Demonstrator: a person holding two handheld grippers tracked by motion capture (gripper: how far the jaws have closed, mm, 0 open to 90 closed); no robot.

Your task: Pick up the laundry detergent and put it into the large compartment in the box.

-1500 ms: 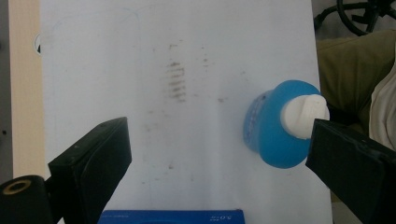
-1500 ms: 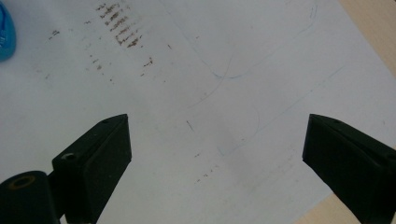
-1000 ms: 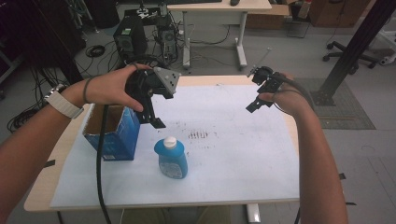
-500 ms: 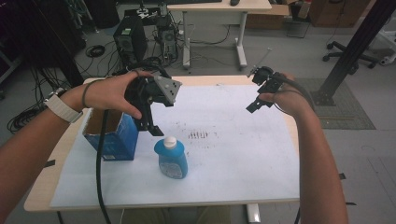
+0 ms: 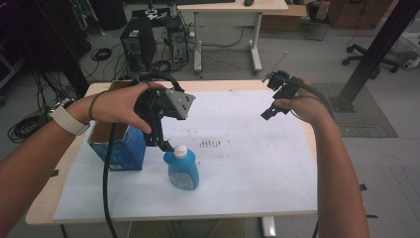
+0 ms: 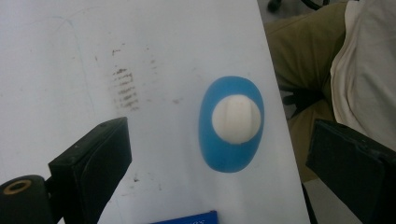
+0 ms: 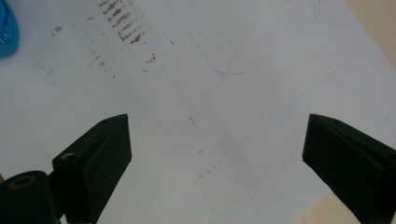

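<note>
While the left gripper (image 5: 166,144) hangs wide open and empty right above the blue bottle (image 5: 182,167), its jaws stand either side of the white cap (image 6: 236,118) without touching. That bottle stands upright on the bench (image 5: 257,163), just beside the blue box (image 5: 119,146). Well apart from the bottle, the right gripper (image 5: 272,106) hovers, wide open and empty.

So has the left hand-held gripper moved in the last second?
Yes. The left hand-held gripper has come down and toward the person, from beside the blue box to just over the blue bottle's white cap.
</note>
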